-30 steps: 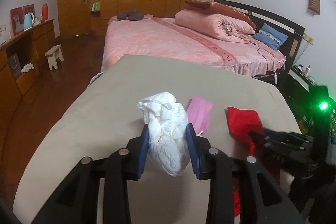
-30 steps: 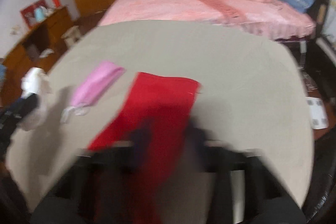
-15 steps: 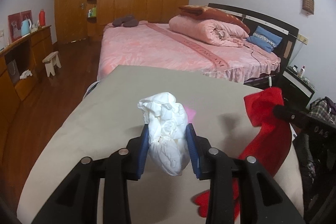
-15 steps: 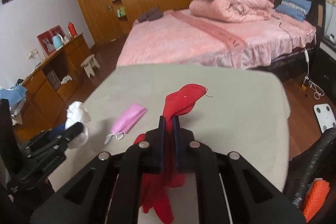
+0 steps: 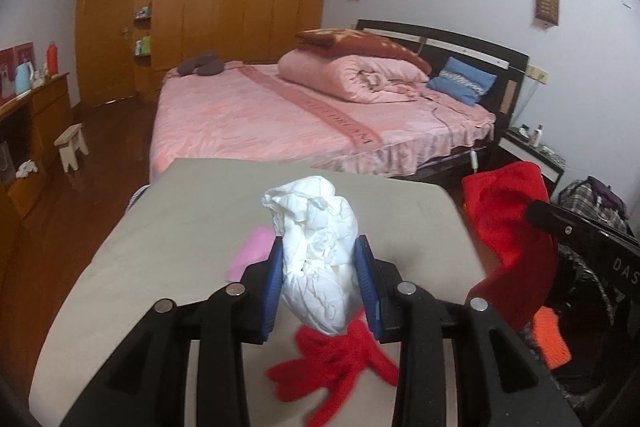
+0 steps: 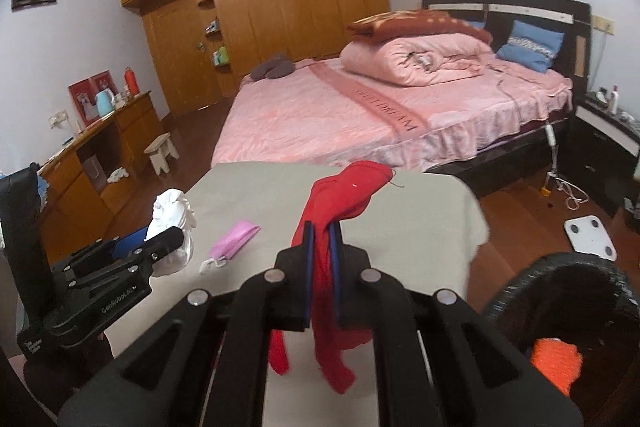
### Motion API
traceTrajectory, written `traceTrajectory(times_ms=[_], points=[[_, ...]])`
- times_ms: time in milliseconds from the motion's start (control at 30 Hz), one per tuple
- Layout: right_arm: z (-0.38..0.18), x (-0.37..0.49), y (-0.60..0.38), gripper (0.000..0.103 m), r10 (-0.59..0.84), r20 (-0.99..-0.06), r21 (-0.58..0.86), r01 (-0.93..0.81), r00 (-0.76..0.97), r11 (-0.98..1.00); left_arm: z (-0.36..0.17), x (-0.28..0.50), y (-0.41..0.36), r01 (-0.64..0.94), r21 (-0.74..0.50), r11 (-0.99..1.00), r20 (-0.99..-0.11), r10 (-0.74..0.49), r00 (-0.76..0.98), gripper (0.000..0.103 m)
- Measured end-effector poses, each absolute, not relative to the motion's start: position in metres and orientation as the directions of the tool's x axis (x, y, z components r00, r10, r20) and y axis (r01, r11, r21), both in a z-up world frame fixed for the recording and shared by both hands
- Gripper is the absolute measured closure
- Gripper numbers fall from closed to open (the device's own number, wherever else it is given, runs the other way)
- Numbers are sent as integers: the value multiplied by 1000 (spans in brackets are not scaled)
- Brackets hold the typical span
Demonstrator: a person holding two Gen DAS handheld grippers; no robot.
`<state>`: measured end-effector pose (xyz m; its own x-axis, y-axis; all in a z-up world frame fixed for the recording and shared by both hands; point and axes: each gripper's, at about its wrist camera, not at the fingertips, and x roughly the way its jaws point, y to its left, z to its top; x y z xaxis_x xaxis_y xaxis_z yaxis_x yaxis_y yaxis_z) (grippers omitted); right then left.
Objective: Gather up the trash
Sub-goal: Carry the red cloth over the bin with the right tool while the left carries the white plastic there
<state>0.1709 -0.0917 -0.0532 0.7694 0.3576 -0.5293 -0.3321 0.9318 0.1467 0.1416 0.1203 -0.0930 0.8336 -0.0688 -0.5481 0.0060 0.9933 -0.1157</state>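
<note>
My left gripper [image 5: 320, 259] is shut on a crumpled white wad of tissue [image 5: 316, 239], held up above the beige table [image 5: 168, 227]. The same wad [image 6: 172, 211] and left gripper [image 6: 152, 239] show at the left of the right wrist view. My right gripper [image 6: 322, 231] is shut on a limp red cloth [image 6: 344, 195] that hangs down below the jaws. That cloth [image 5: 508, 219] hangs at the right of the left wrist view, its lower end trailing under the wad. A pink face mask [image 6: 234, 237] lies flat on the table between the two grippers.
A black bin [image 6: 560, 307] stands on the floor at the table's right, with something orange [image 6: 556, 361] inside. A pink bed [image 5: 300, 111] lies beyond the table. A white scale [image 6: 590, 233] rests on the wooden floor. A wooden desk [image 6: 104, 143] and small stool [image 6: 162, 151] line the left wall.
Both grippers rose off the table with their loads. The red cloth came up from lying flat and now hangs in the air. The view tilted up toward the bed.
</note>
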Motion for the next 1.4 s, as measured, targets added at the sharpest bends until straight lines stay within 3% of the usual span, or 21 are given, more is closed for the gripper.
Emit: traceTrajectory(times_ms=[1400], points=[[-39,64,-296,96,-17,-467,77,61,884,995,-44,106,-109,451,-84,889,-477,-433,765,68]])
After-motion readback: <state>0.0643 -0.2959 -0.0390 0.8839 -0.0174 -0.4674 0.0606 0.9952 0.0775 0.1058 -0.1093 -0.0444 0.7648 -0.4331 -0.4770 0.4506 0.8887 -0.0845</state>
